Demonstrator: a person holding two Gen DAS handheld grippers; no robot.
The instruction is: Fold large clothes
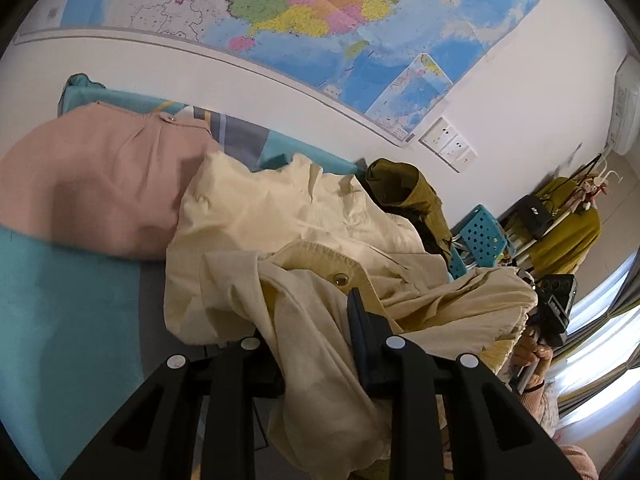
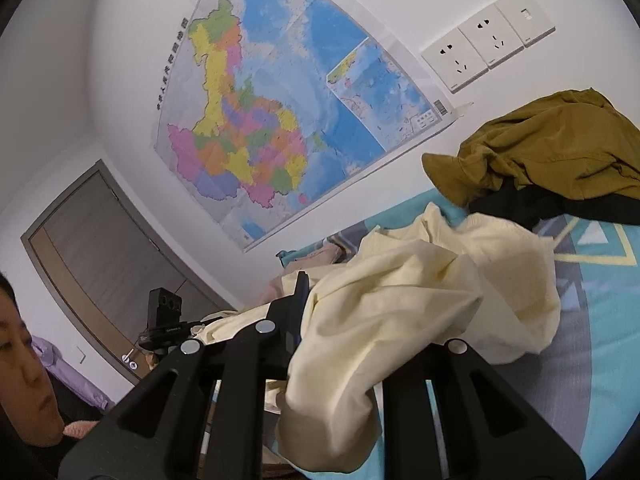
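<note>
A large cream jacket [image 1: 280, 232] with a snap button lies crumpled on the bed and hangs between both grippers. My left gripper [image 1: 316, 320] is shut on a fold of it; the cloth drapes over the jaws and hides the left finger. My right gripper [image 2: 340, 312] is shut on another part of the cream jacket [image 2: 420, 288], which bunches over the fingers and hides the right one. The right gripper shows at the right edge of the left wrist view [image 1: 554, 308].
A pink garment [image 1: 100, 184] lies on the teal patterned bed cover [image 1: 60, 300] to the left. An olive garment [image 2: 552, 148] sits by the wall at the back. A map, wall sockets [image 2: 488, 36], a blue crate [image 1: 482, 236] and a clothes rack are around.
</note>
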